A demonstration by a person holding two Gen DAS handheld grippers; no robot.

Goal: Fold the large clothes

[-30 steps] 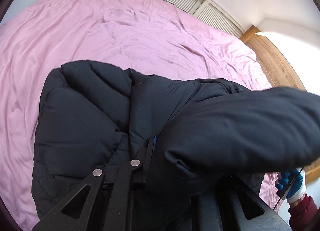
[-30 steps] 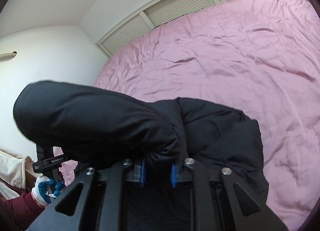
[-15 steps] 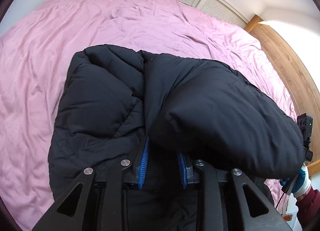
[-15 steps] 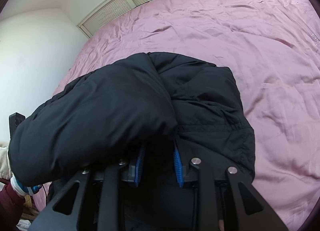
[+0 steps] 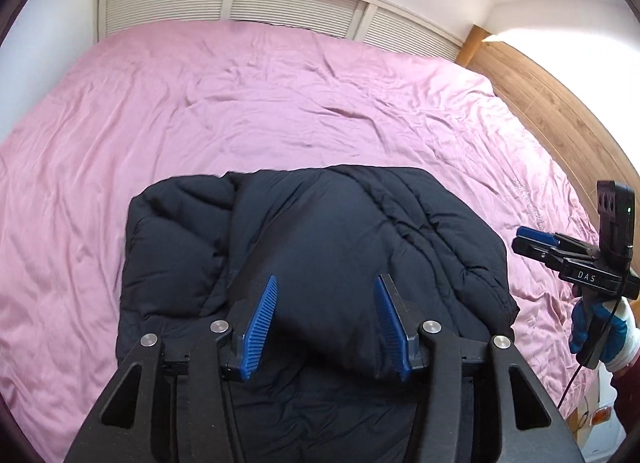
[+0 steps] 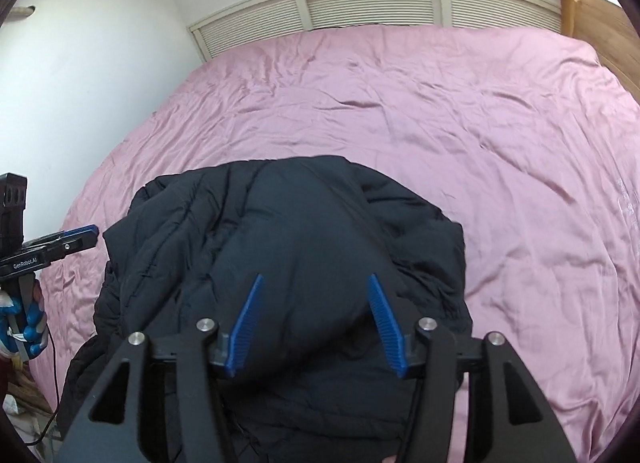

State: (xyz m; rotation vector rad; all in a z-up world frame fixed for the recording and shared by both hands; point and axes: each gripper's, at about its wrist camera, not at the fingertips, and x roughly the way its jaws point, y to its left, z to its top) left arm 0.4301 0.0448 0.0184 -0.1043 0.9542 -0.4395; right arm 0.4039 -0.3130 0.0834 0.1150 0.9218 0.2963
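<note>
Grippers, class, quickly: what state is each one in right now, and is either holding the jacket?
Left gripper: open, fingers just spread, clear of the black jacket.
Right gripper: open, fingers just spread, holding nothing.

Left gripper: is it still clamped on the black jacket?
No. The left gripper has just been opening; its blue pads stand apart above the black jacket, pressing on nothing.

pink bedsheet point(image 5: 280, 111) — louvred panels point(image 5: 240, 3), wooden board point(image 5: 560, 119)

blk puffer jacket point(image 5: 320, 247) | folded, bunched | flat on pink bed point(image 5: 280, 103), near edge
</note>
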